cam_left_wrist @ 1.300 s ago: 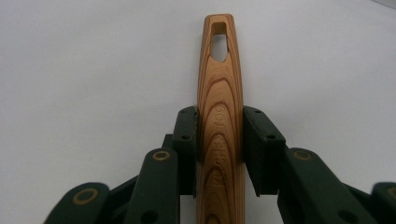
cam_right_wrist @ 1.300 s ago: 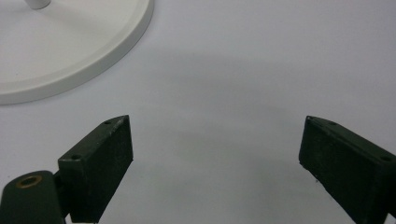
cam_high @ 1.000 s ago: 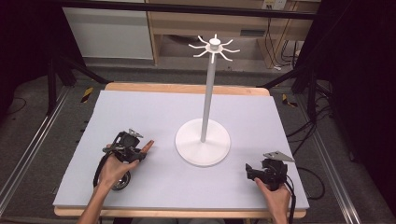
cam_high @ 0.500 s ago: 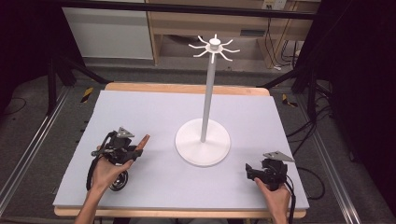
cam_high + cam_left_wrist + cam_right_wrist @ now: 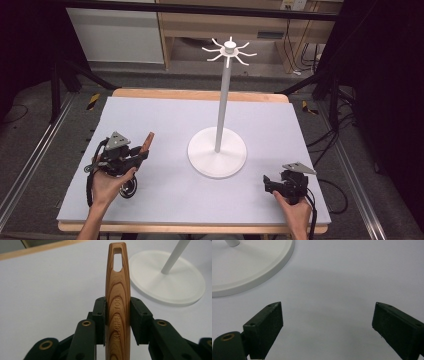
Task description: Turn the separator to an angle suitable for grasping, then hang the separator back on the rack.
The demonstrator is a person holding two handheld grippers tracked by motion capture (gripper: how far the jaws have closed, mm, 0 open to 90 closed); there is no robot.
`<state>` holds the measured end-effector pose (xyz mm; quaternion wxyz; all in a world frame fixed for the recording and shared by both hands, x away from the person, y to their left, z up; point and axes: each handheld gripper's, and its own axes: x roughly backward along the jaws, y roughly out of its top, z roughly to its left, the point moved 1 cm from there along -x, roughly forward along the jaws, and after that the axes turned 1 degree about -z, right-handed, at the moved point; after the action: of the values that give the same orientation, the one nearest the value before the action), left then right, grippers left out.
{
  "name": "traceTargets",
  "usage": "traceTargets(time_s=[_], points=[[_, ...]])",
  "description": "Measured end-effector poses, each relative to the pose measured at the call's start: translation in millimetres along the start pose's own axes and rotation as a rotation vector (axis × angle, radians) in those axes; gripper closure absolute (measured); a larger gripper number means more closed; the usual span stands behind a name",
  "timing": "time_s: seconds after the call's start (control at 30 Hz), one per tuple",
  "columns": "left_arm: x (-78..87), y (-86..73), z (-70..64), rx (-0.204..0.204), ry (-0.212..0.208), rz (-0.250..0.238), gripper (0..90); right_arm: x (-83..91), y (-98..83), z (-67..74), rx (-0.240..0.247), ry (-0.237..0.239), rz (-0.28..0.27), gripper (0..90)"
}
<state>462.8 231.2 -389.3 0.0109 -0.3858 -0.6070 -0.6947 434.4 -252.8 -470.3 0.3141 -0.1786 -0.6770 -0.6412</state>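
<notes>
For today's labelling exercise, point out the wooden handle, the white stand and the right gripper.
wooden handle (image 5: 117,297), left gripper view, on its grained middle, between the pads.
white stand (image 5: 217,159), high view, on its round base.
right gripper (image 5: 327,330), right gripper view, midway between its open fingertips.

Tongs (image 5: 327,325) agape (white base (image 5: 249,267) nearby).

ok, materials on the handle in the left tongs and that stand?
Handle: wood by the look, with strong brown grain rings, a smooth finish, engraved lettering and a hanging slot at the tip. Stand: uniformly white and matte, probably painted metal or plastic; cannot tell which.
</notes>
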Motion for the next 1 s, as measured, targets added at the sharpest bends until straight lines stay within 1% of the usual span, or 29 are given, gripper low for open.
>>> traceTargets(time_s=[0.07, 0.2, 0.23, 0.27, 0.3, 0.4, 0.47, 0.5, 0.53, 0.57, 0.6, 0.63, 0.73, 0.8, 0.83, 0.97, 1.0], points=[[4.4, 2.1, -1.5, -0.005, 0.006, -0.028, 67.6, -0.1, -0.3, 0.3, 0.001, 0.0, 0.0, 10.2], [13.7, 7.6, -5.0, -0.004, -0.003, -0.091, 67.6, 0.2, -0.1, 0.5, 0.0, 0.001, -0.004, 10.2], [16.2, 9.4, -5.6, -0.006, -0.005, -0.102, 67.6, 0.3, -0.1, 0.6, 0.001, 0.0, -0.004, 10.2], [16.2, 9.4, -5.6, -0.006, -0.005, -0.102, 67.6, 0.3, -0.1, 0.6, 0.001, 0.0, -0.004, 10.2], [21.0, 13.3, -7.3, -0.005, -0.011, -0.129, 67.6, 0.2, -0.3, 0.7, 0.006, 0.002, -0.004, 10.2], [27.7, 19.5, -10.4, -0.002, -0.024, -0.166, 67.6, 0.6, -0.1, 0.7, 0.005, 0.001, -0.007, 10.2], [29.3, 21.8, -11.6, -0.005, -0.028, -0.173, 67.6, 0.6, 0.1, 0.9, -0.001, 0.003, -0.007, 10.2], [32.3, 26.4, -14.1, -0.013, -0.028, -0.193, 67.6, 0.6, -0.1, 0.8, 0.001, 0.002, -0.007, 10.2], [32.3, 26.4, -14.1, -0.013, -0.028, -0.193, 67.6, 0.6, -0.2, 0.9, 0.003, 0.001, -0.007, 10.2], [34.8, 31.0, -16.4, -0.013, -0.031, -0.212, 67.6, 0.7, -0.4, 1.2, 0.004, 0.002, -0.008, 10.2], [34.8, 31.0, -16.4, -0.013, -0.031, -0.212, 67.6, 0.7, -0.6, 1.3, 0.006, 0.001, -0.01, 10.2], [36.7, 36.6, -19.1, -0.016, -0.039, -0.227, 67.6, 0.7, -0.6, 1.7, 0.009, 0.001, -0.011, 10.2], [38.9, 43.5, -23.6, -0.023, -0.04, -0.25, 67.6, 1.4, -0.8, 2.1, 0.016, 0.003, -0.015, 10.2], [39.9, 46.0, -25.0, -0.026, -0.045, -0.255, 67.6, 1.6, -0.7, 2.0, 0.017, 0.004, -0.015, 10.2], [41.8, 51.6, -28.6, -0.031, -0.048, -0.27, 67.6, 1.9, -0.7, 1.7, 0.012, 0.006, -0.02, 10.2], [45.3, 60.2, -32.5, -0.03, -0.059, -0.292, 67.6, 1.0, -0.8, 2.4, 0.017, 0.01, -0.018, 10.2], [45.3, 60.2, -32.5, -0.03, -0.059, -0.292, 67.6, 0.8, -0.6, 2.9, 0.017, 0.011, -0.017, 10.2]])
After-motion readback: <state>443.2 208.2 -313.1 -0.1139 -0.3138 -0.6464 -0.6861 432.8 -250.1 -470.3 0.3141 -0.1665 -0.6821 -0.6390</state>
